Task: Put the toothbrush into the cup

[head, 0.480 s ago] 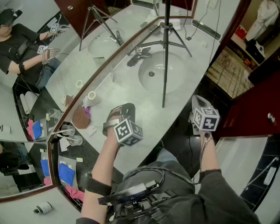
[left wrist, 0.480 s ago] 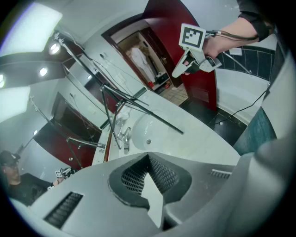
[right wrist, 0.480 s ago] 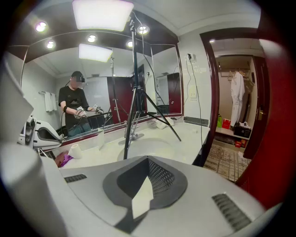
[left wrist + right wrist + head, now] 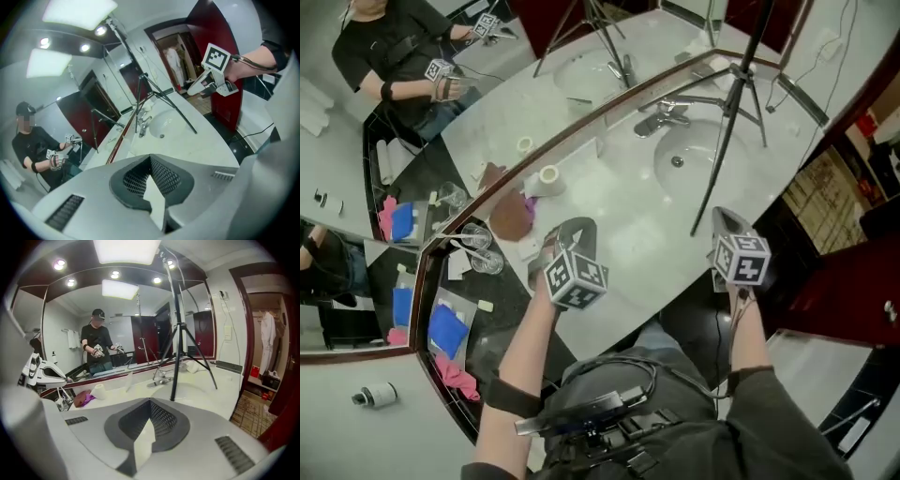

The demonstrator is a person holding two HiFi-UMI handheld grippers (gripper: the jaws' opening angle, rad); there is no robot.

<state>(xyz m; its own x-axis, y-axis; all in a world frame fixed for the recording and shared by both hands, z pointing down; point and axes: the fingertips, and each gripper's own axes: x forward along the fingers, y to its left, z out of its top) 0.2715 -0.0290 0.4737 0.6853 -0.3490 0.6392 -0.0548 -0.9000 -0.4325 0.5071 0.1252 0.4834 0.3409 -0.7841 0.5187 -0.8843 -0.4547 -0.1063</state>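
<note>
The white marble counter (image 4: 619, 234) lies wide under me. My left gripper (image 4: 568, 230) and my right gripper (image 4: 727, 223) hang over its near edge, both with jaws pressed together on nothing. The clear glass cups (image 4: 476, 251) stand at nine o'clock from the left gripper. A thin white stick (image 4: 459, 241) across them may be the toothbrush, but I cannot be sure. I judge I should spread the left jaws first, then descend slowly to the handle. The head view shows the cups best. The right gripper view has them small at eight o'clock, and the left gripper view does not show them.
</note>
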